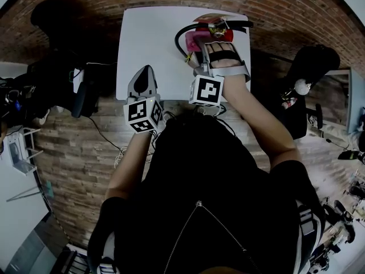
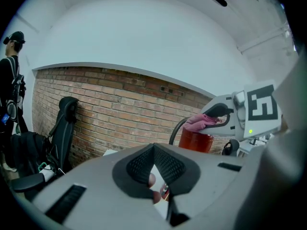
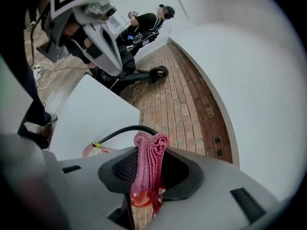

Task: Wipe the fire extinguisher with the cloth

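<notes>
A red fire extinguisher [image 1: 222, 32] with a black hose [image 1: 181, 45] sits at the far right of the white table [image 1: 154, 33]. My right gripper [image 1: 209, 40] is over it, shut on a pink cloth [image 1: 192, 39]. In the right gripper view the folded cloth [image 3: 149, 162] stands clamped between the pads, with the hose [image 3: 125, 130] and the extinguisher's red body [image 3: 92, 150] just beyond. My left gripper [image 1: 147, 71] hovers over the table's front edge, left of the extinguisher, shut with nothing in it. From the left gripper view the extinguisher [image 2: 195, 141], the cloth [image 2: 201, 121] and the right gripper [image 2: 225, 113] show at right.
The floor and the wall behind are brick. Black chairs stand left [image 1: 57, 67] and right [image 1: 311, 61] of the table. Cables [image 1: 108, 138] lie on the floor near the front. A person [image 3: 148, 20] stands beyond the table; another person [image 2: 12, 80] stands far left.
</notes>
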`<state>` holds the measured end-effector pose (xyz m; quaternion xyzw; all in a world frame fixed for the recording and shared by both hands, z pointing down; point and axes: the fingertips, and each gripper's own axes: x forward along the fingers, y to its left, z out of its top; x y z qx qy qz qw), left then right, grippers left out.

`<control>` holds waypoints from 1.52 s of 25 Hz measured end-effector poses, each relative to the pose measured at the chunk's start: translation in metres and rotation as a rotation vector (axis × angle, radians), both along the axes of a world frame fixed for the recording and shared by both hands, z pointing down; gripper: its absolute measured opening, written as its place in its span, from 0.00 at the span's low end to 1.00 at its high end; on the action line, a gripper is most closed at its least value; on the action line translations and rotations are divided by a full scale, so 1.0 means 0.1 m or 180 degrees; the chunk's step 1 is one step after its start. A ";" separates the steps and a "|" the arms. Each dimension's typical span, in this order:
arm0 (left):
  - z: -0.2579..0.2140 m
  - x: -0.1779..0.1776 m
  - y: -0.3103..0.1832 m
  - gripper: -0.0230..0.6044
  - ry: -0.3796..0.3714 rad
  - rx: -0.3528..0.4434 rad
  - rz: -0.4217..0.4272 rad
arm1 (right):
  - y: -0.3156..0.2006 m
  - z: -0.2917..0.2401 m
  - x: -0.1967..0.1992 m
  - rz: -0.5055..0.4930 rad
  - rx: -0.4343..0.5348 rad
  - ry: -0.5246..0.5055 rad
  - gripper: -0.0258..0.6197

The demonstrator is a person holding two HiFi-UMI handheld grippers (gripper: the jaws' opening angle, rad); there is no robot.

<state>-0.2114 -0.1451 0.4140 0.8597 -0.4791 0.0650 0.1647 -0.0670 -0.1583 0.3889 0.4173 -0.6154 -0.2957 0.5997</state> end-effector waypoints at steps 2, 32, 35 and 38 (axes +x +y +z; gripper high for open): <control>-0.04 0.04 0.01 0.05 0.0009 0.0025 0.0017 | 0.10 -0.09 -0.01 -0.0084 -0.0014 -0.0194 0.25; -1.60 0.62 0.00 0.05 0.0233 0.0998 0.0362 | 0.70 -1.00 1.39 0.0596 0.0362 -0.4345 0.25; -1.64 0.61 0.02 0.05 0.0217 0.1029 0.0358 | 0.70 -0.95 1.45 0.0679 0.0287 -0.4640 0.25; -1.65 0.59 0.02 0.05 0.0197 0.1034 0.0335 | 0.69 -0.91 1.48 0.0706 0.0246 -0.4741 0.25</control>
